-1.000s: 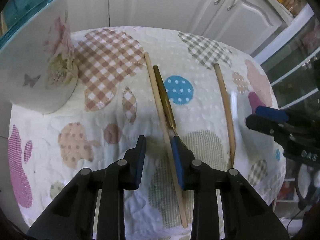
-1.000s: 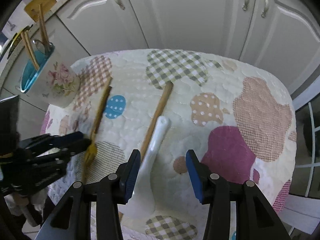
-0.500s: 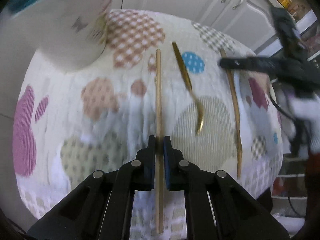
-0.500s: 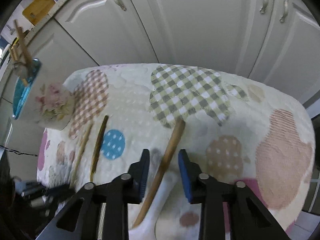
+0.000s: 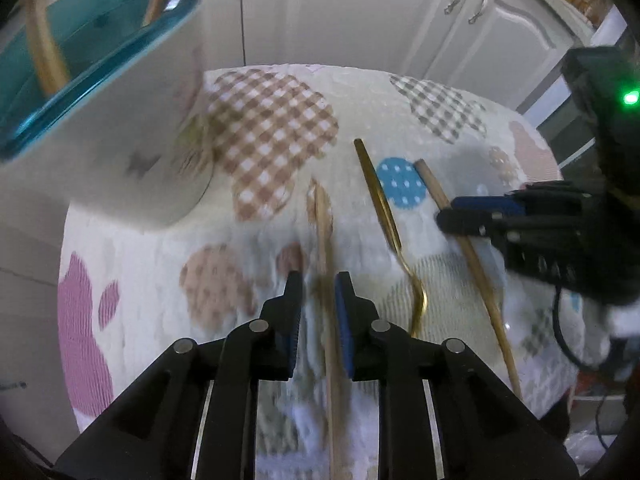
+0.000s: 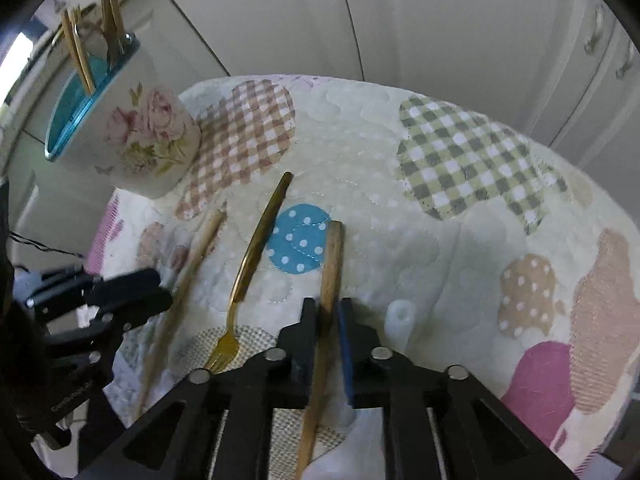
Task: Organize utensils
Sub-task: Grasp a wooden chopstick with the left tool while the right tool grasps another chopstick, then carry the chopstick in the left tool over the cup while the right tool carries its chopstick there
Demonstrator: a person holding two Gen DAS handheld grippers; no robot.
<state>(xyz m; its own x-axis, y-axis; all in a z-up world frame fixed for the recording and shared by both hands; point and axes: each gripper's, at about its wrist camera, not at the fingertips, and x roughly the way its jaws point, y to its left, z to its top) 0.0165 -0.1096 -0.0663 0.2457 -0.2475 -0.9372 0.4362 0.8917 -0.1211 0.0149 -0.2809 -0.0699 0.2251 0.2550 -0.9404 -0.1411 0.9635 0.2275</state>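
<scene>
now left tongs [image 5: 318, 292] around thin stick [image 5: 325, 248] — right tongs [image 6: 329, 312] on wooden handle [image 6: 332, 264]

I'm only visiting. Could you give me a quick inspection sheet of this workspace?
Surface: quilted patchwork cloth.
Job's things: floral white cup with teal rim holds utensils; gold fork and white ceramic spoon lie on the cloth.
Clutter: nothing seen.
Grippers: left gripper straddles thin wooden stick, grip unclear; right gripper closed on wooden-handled utensil.
Cables: black cable beside the right gripper.
Surroundings: white cabinet doors.
</scene>
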